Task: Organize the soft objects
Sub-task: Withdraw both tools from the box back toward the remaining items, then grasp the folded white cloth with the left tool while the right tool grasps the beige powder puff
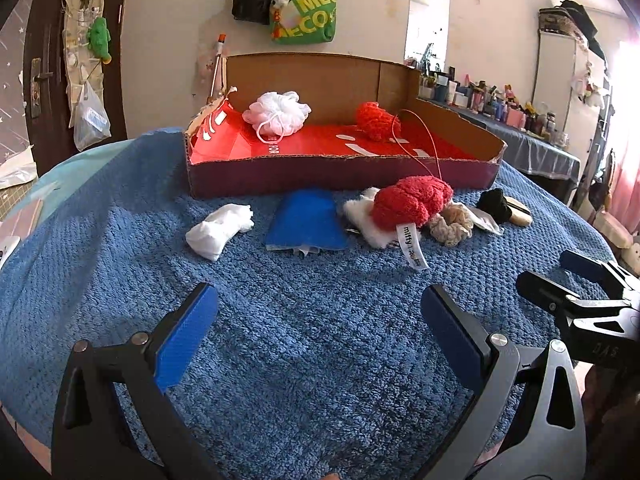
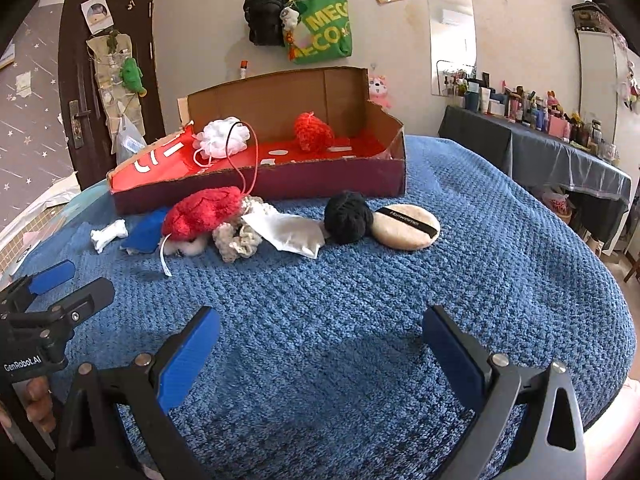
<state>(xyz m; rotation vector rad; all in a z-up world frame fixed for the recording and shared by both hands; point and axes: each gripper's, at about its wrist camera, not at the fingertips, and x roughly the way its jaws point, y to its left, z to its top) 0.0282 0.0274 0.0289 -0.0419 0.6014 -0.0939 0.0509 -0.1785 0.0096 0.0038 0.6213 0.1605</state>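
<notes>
A cardboard box (image 1: 344, 168) (image 2: 280, 184) with a red floor stands on the blue blanket. Inside lie a white mesh puff (image 1: 276, 114) (image 2: 220, 138) and a red knit ball (image 1: 374, 120) (image 2: 314, 132). In front of it lie a white cloth wad (image 1: 218, 230) (image 2: 108, 234), a blue pouch (image 1: 306, 220), a red knit plush (image 1: 412, 200) (image 2: 204, 210) with a tag, a beige scrunchie (image 1: 450, 224) (image 2: 238, 240), a white sachet (image 2: 290, 234), a black yarn ball (image 1: 494, 202) (image 2: 348, 216) and a beige powder puff (image 2: 408, 222). My left gripper (image 1: 320, 340) and right gripper (image 2: 320, 356) are open, empty, well short of the pile.
The blue blanket (image 1: 300, 360) (image 2: 480, 260) covers the bed, falling away at the right. A dark door (image 2: 104, 80) stands at the left, bags (image 1: 304, 12) hang on the wall, and a cluttered table (image 2: 540, 136) lies to the right.
</notes>
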